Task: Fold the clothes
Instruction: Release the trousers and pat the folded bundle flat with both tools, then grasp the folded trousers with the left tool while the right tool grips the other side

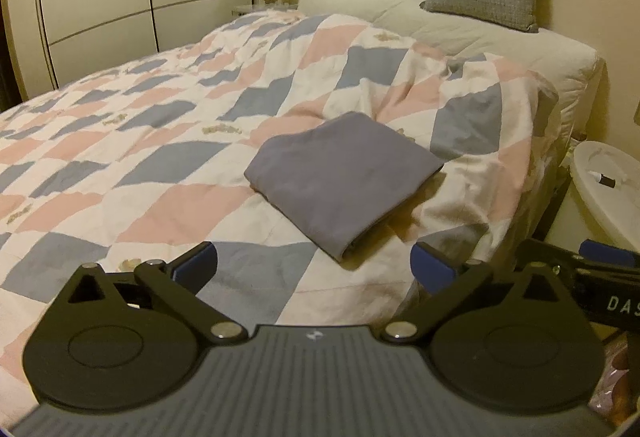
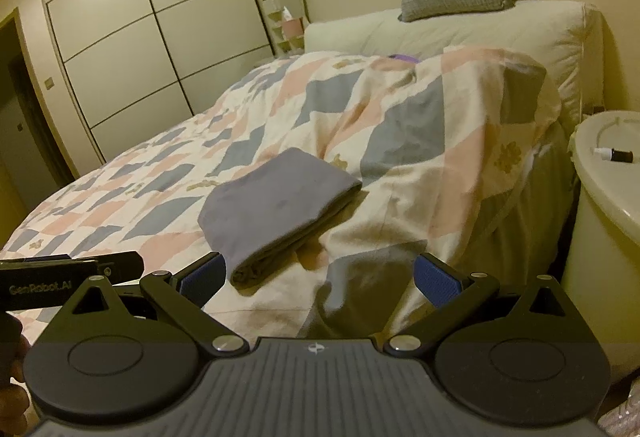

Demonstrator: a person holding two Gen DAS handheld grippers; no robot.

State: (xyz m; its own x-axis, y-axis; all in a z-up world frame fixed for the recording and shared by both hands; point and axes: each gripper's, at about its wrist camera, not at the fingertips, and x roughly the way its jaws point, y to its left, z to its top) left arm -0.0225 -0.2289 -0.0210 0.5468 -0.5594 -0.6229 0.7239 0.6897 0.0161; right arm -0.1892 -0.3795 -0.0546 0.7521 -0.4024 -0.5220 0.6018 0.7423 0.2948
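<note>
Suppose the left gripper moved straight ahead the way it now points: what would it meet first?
Most likely the folded grey garment on the checked quilt; the open left gripper points at its near corner. Depth is unclear, so it might touch the quilt first.

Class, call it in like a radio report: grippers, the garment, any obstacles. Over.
Left gripper open, empty. Right gripper open, empty. Grey garment folded, flat on the quilt, untouched. Nothing in the way. Over.
</note>
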